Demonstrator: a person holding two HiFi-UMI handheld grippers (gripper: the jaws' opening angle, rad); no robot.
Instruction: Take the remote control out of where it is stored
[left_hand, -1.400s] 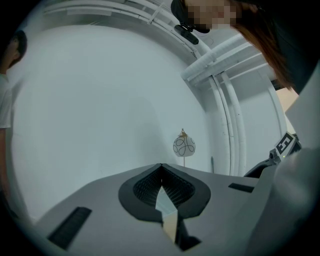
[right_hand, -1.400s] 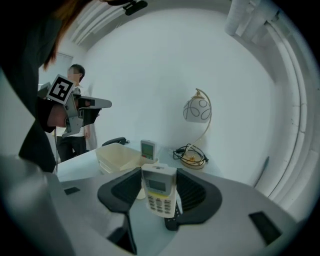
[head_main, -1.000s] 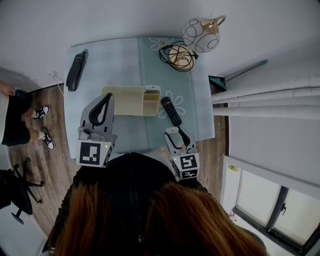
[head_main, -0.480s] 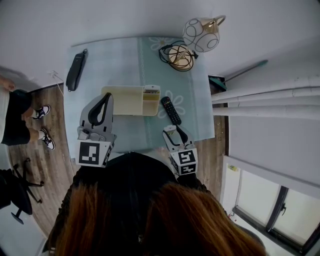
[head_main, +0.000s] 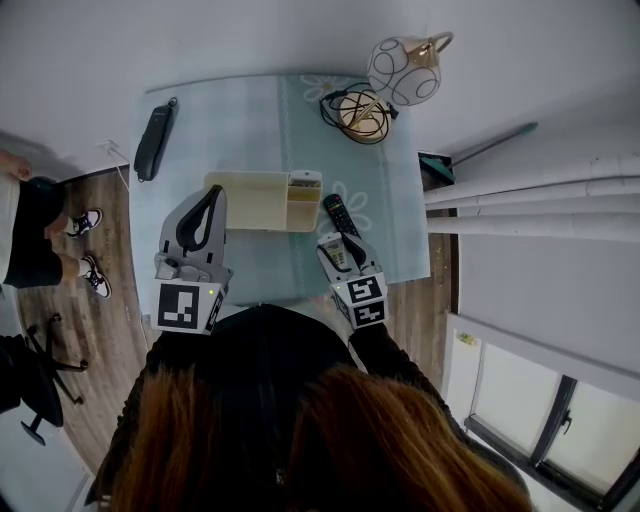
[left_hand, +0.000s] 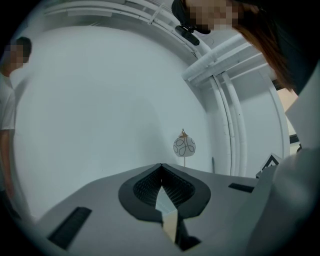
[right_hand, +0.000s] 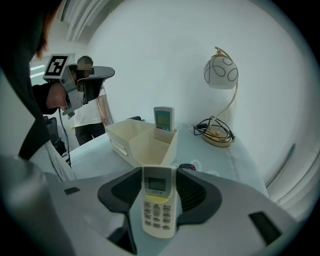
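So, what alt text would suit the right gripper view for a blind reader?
The right gripper clamps a white remote control between its jaws. Beyond it on a blue table stand a cream organiser holding a second remote and a globe lamp.

Three cameras on one surface: ours overhead, one on each tool.

From our head we looked steeply down on the whole surface. Our left tool camera faced level at the wall. Our right tool camera tilted down, close over the remote control. All three views shared the lamp. The head and right tool views also shared the organiser.
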